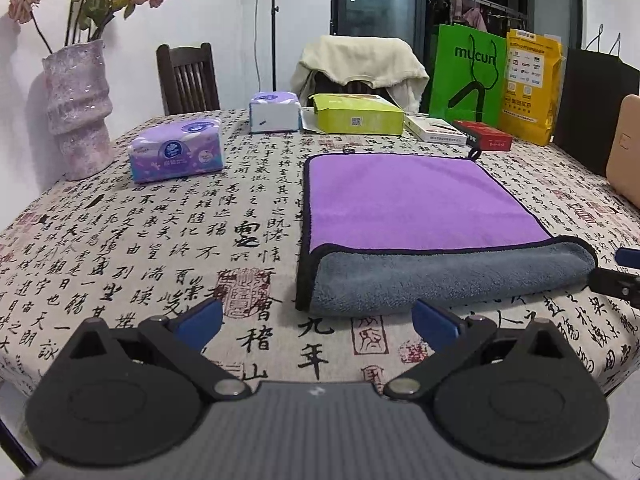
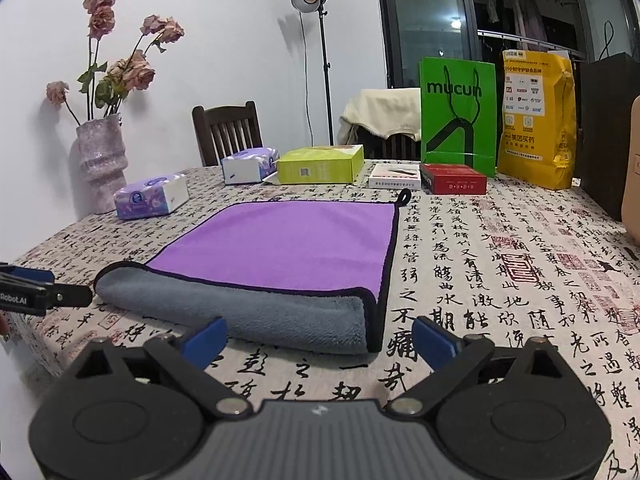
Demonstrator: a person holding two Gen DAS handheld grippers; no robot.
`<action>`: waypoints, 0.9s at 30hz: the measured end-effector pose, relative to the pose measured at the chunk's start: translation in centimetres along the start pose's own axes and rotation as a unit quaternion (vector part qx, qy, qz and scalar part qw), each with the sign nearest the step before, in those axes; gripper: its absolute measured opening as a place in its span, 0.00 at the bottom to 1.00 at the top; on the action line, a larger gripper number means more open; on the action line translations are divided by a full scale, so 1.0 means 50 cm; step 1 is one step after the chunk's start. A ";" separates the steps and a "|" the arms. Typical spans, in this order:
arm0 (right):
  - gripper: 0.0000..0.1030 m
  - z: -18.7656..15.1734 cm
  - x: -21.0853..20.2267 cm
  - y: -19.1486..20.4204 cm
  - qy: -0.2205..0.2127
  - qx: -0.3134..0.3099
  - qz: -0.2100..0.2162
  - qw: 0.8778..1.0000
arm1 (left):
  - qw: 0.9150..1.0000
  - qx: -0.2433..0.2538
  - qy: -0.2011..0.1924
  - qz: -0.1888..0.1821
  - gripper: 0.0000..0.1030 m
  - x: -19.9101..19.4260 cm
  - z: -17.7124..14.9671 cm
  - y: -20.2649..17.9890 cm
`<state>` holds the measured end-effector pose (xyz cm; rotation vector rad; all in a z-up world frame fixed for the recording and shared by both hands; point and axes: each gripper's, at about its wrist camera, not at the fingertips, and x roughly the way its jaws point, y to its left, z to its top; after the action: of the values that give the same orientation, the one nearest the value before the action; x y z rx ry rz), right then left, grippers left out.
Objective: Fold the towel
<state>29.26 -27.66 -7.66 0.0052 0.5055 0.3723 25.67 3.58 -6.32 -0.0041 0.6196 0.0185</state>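
Both claws are hovering wide open and empty before a half-rolled towel on the table.

The purple towel [image 1: 416,200] is lying flat on the calligraphy-print table [image 1: 160,240], its near edge curling over to show the grey underside. The left claw [image 1: 318,318] is hanging just short of the towel's near-left corner, its blue pads spread apart and gripping nothing; the right claw [image 2: 320,336] is facing the near-right corner, equally spread and empty. Around the towel, two tissue packs [image 1: 176,150] are sitting to the left beside one vase [image 1: 78,110] of dried roses. Along the far edge are standing one green box [image 1: 356,114], one white box [image 2: 394,176], one red box [image 2: 456,178], one green bag [image 2: 458,114] and one yellow bag [image 2: 536,118]. Two chairs [image 2: 228,130] are waiting behind.
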 end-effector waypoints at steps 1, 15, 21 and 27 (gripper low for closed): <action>0.91 0.001 0.003 -0.001 0.003 0.001 0.002 1.000 | 1.000 0.000 -0.001 0.000 1.00 0.002 0.001 -0.001; 0.82 0.011 0.047 -0.016 0.016 0.010 0.008 1.000 | 1.000 -0.004 0.002 -0.017 0.81 0.044 0.019 0.002; 0.78 0.018 0.066 -0.023 0.018 0.011 0.006 1.000 | 1.000 -0.003 0.009 -0.025 0.72 0.070 0.031 0.002; 0.69 0.024 0.087 -0.029 0.025 0.011 0.011 1.000 | 0.999 -0.010 0.028 -0.037 0.61 0.099 0.039 0.007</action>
<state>33.86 -27.38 -8.81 0.0226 0.5591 0.3893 30.83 4.01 -7.61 -0.0472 0.6739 -0.0462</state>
